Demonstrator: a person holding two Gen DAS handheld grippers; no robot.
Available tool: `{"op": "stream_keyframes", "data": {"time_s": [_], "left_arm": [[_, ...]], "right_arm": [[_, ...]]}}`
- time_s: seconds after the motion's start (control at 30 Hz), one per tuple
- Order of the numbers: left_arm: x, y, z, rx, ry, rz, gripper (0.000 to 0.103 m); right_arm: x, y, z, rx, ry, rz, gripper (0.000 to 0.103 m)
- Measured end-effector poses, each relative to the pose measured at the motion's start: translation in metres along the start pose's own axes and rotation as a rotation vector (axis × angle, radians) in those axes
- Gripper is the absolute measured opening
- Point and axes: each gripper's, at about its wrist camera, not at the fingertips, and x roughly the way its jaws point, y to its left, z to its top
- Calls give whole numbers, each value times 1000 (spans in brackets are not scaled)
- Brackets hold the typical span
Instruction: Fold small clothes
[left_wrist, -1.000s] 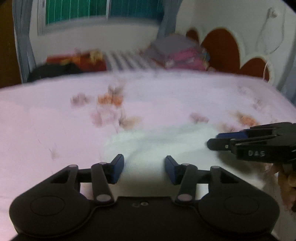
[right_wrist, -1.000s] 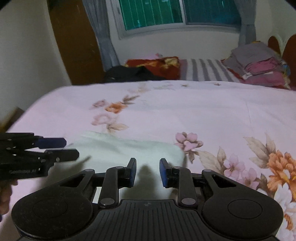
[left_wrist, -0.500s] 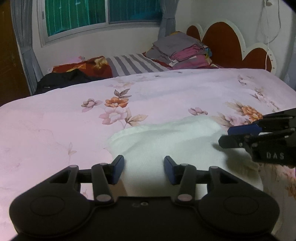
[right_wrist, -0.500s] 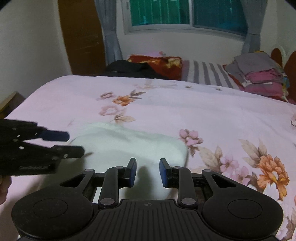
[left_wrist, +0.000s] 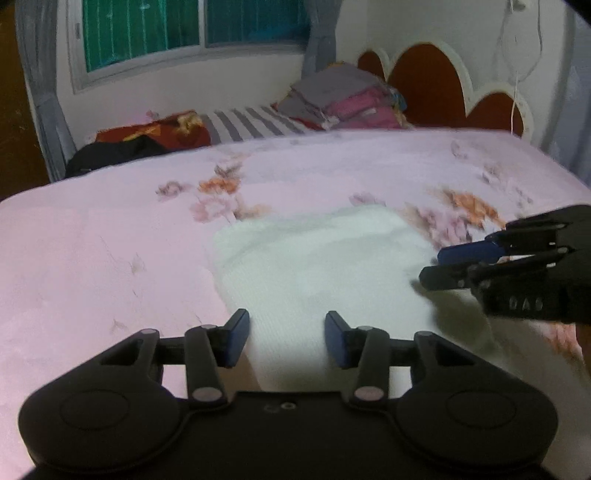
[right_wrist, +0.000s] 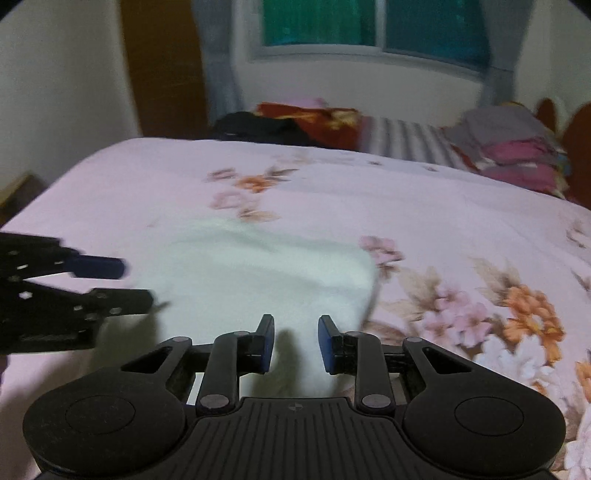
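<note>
A white garment (left_wrist: 317, 266) lies flat on the pink flowered bedsheet (left_wrist: 92, 258); it also shows in the right wrist view (right_wrist: 266, 273). My left gripper (left_wrist: 286, 338) is open and empty over the garment's near left edge; it shows from the side in the right wrist view (right_wrist: 136, 284). My right gripper (right_wrist: 295, 341) is open and empty, its jaws a small gap apart over the garment's near right part; it shows from the side in the left wrist view (left_wrist: 432, 267).
A stack of folded grey and pink clothes (left_wrist: 343, 99) lies at the far right by the red headboard (left_wrist: 436, 85). Dark and red clothes (left_wrist: 136, 142) lie at the far left under the window. A wooden door (right_wrist: 162, 66) stands left.
Both grippers have risen a little and moved forward over the garment; both views are blurred with motion. The jaws of both have stayed open and the garment lies as before.
</note>
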Motion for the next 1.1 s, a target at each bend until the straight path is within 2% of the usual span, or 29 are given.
{"op": "stream_keyframes", "data": {"time_s": [0.03,0.1,0.13,0.23,0.3,0.37,0.43,0.5,0.57,0.63,0.77,0.87,0.93,0.97,1.03,1.1], "left_arm": [[6,-2,-1,3,13,6,45],[15,-5,-6,12,15,20,49],[14,-4,-7,1,12,21,49],[-6,-2,-12,-38,-11,9,44],[-21,-2,-21,-49,-25,8,45],[-33,-2,-33,-67,-36,5,45],[-34,-2,-41,-81,-18,11,45],[-27,-7,-45,-72,13,33,45],[-24,-11,-46,-85,17,47,46],[-30,-15,-46,-92,16,66,44],[-56,-21,-60,-114,1,86,44],[-70,-21,-80,-171,0,94,44],[-70,-23,-93,-203,19,104,44],[-70,-25,-96,-212,29,116,44],[-79,-29,-98,-224,16,130,44],[-93,-37,-99,-212,-6,157,46]], "right_arm": [[2,4,-4,-28,9,-6,27],[18,5,-13,-53,58,-91,27],[23,-2,-16,-15,58,-91,27],[22,-10,-17,63,26,-89,27],[9,-3,-17,52,-7,-101,27],[-8,1,-21,46,-30,-53,27],[-14,10,-30,2,-10,-9,27],[-8,14,-38,-59,16,-51,27],[9,6,-38,-36,48,-148,27],[16,-9,-34,49,47,-138,27],[-8,-2,-34,67,16,-159,27],[-45,2,-54,114,-14,-81,27],[-57,14,-72,86,-2,-11,27],[-57,22,-78,52,11,-13,27],[-46,20,-89,50,64,-88,27],[-52,0,-91,156,56,-133,27]]}}
